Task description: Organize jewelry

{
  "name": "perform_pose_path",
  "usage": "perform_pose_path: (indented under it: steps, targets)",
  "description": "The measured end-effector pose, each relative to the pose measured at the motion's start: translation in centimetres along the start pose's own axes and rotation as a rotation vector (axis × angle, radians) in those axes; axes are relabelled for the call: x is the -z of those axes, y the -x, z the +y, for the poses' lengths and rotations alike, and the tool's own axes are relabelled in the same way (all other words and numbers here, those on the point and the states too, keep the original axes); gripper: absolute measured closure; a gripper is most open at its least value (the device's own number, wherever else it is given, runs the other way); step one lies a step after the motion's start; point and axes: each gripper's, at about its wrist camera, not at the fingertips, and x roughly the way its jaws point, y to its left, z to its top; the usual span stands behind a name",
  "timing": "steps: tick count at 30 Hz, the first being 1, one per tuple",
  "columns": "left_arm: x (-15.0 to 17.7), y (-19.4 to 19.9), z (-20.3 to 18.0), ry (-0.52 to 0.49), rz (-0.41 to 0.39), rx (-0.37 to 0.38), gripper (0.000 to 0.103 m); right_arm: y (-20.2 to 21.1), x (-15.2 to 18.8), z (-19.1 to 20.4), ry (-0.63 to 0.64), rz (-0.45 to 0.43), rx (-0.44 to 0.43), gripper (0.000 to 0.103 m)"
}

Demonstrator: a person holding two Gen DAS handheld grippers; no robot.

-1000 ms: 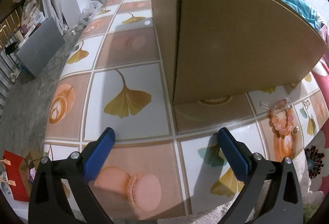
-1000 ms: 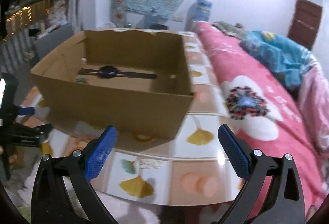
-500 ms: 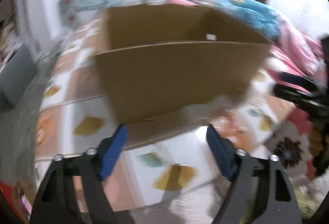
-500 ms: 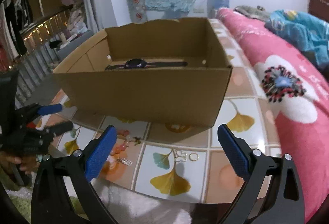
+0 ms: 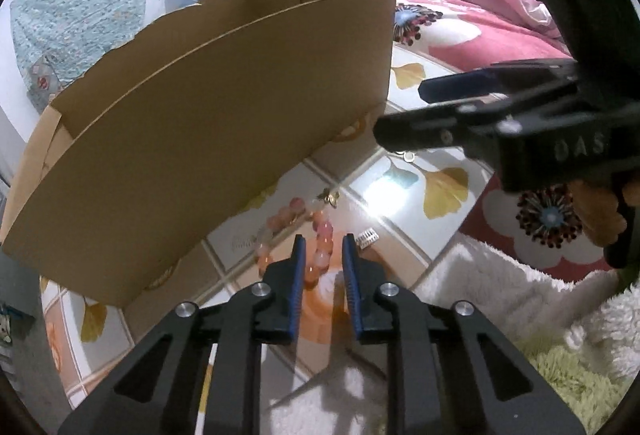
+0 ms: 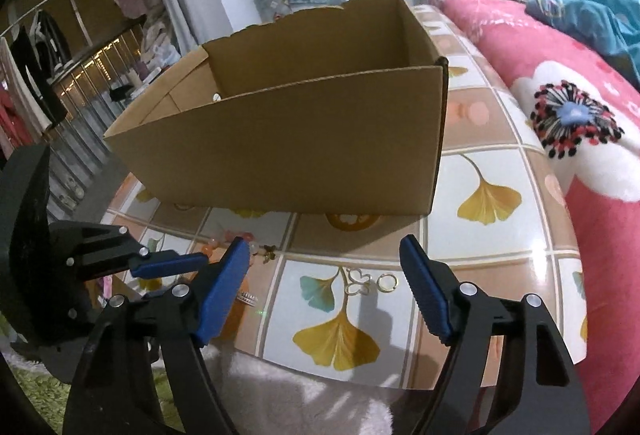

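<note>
While the cardboard box (image 6: 288,139) stands on the tiled worktop (image 6: 488,243), the pink bead bracelet (image 5: 320,235) lies before its front wall, its near strand running lengthwise between the left tool's (image 5: 323,267) closing jaws, which do not clearly pinch it yet. The left hand is plainly nearer to it. The right tool (image 6: 324,283), wide but closing on nothing, hovers over the gold rings (image 6: 370,281), which only its own view shows clearly; the bracelet shows there only as a few beads.

Light: dim indoor | Glare: overhead reflection on glossy counter (image 5: 384,191) | Blur: slight motion, left view | Edges: fisheye-curved, dark vignette
</note>
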Motion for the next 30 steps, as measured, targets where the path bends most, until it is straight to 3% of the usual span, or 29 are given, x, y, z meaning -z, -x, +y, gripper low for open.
perform_pose_path:
  steps: [10,12,14,24,30]
  targets:
    - [-1.2,-2.4,0.6,0.04,0.081,0.023,0.086,-0.5,-0.1,-1.0,-0.018,0.005,-0.038,0.034]
    - [-1.3,-2.5,1.0,0.054,0.086,0.033,0.094,-0.6,-0.1,-1.1,-0.023,0.006,-0.042,0.036]
    - [-1.4,-2.4,1.3,0.071,0.086,0.035,0.094,-0.6,-0.1,-1.3,-0.026,0.004,-0.044,0.037]
    - [-3.0,2.4,4.4,0.19,-0.074,0.076,0.094,-0.3,-0.2,-1.4,-0.03,-0.003,-0.036,0.038]
    - [-1.9,4.8,8.2,0.365,-0.128,0.18,0.094,0.1,-0.1,-0.9,-0.018,-0.009,-0.031,0.038]
